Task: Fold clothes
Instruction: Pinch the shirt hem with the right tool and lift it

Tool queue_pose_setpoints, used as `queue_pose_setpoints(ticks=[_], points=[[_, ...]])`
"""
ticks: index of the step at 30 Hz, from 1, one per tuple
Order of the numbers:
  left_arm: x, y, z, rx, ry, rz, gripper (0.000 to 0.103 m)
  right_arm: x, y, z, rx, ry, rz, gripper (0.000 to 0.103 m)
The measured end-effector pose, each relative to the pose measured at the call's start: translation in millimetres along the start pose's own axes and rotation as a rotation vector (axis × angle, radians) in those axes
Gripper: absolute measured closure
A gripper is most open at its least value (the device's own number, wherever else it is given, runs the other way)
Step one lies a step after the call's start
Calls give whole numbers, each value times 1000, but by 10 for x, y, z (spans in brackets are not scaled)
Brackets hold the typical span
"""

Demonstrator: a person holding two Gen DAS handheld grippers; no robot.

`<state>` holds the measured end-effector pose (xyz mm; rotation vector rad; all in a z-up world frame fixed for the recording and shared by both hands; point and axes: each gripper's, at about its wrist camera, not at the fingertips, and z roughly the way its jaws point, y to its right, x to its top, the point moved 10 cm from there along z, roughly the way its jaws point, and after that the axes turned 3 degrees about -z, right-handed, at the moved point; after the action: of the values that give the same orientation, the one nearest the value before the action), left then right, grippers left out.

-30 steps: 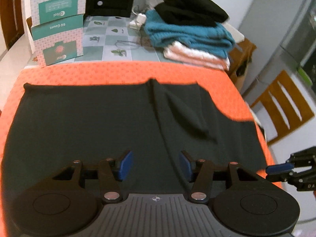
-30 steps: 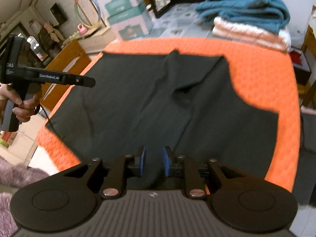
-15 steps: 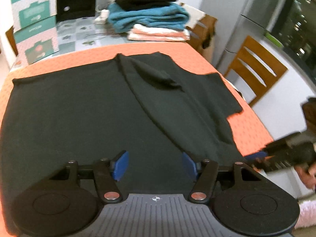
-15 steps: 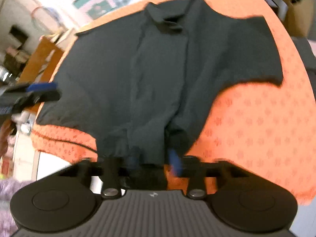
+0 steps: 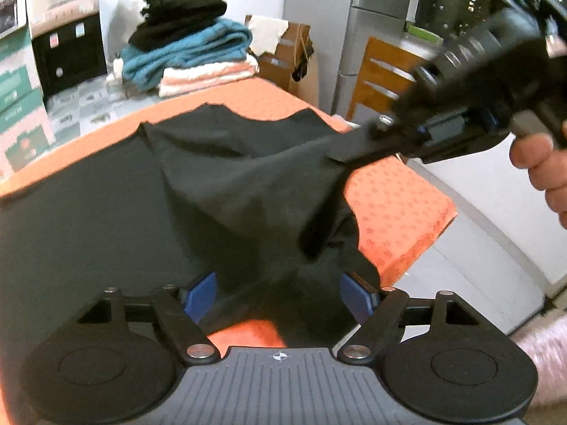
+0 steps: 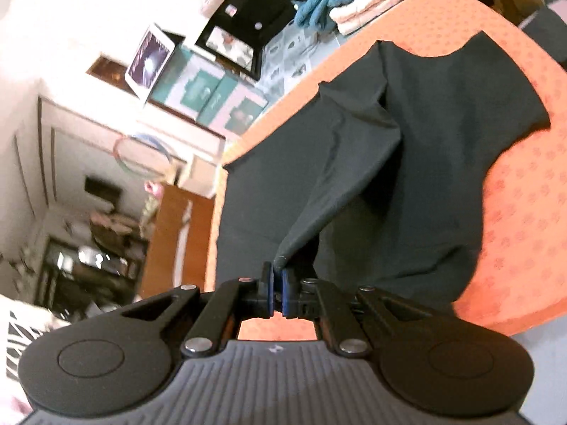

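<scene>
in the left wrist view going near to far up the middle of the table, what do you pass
left gripper, jaws open over the cloth → black shirt spread on the orange cover → orange table cover → folded stack at the far end: pink-and-white towels, teal knit, black garment on top

I'm working in a lived-in home, a dining or living area by the look of it. My table has an orange patterned cloth (image 5: 400,209) over a leaf-print tiled cover (image 5: 85,106). A stack of folded laundry, black, teal knit and peach-white towels (image 5: 191,56), sits at the far end. Teal and pink cardboard boxes (image 6: 216,99) are piled beside a black picture frame (image 6: 234,42). A slatted wooden dining chair (image 5: 382,78) stands next to a tall grey fridge-like cabinet (image 5: 375,3). A wooden door (image 6: 177,241) opens onto a cluttered dim room. Coloured hoops (image 6: 141,156) hang on the wall. A brown carton (image 5: 287,56) sits behind the table.
</scene>
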<state>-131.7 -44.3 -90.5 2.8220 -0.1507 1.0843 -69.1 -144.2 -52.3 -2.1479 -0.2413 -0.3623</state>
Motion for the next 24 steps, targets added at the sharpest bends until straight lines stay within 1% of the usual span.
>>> queue_pose_setpoints(ticks=[3, 5, 10, 13, 15, 18, 20, 22, 24], points=[[69, 61, 95, 68, 40, 47, 24, 9, -8, -4, 17, 20, 61, 97], [112, 51, 162, 146, 61, 91, 24, -23, -25, -5, 35, 26, 95, 97], [191, 98, 230, 187, 78, 127, 25, -105, -51, 15, 69, 40, 162, 97], [191, 171, 176, 210, 92, 180, 25, -142, -92, 33, 102, 49, 217, 97], [178, 205, 125, 226, 102, 209, 25, -174, -160, 40, 112, 49, 224, 97], [117, 149, 82, 267, 100, 219, 25, -244, -196, 57, 84, 38, 208, 97], [79, 55, 81, 283, 85, 204, 32, -266, -157, 66, 71, 37, 223, 97], [40, -68, 79, 280, 59, 161, 41, -243, -88, 76, 65, 43, 254, 97], [34, -194, 58, 283, 50, 110, 46, -192, -17, 85, 62, 53, 287, 97]])
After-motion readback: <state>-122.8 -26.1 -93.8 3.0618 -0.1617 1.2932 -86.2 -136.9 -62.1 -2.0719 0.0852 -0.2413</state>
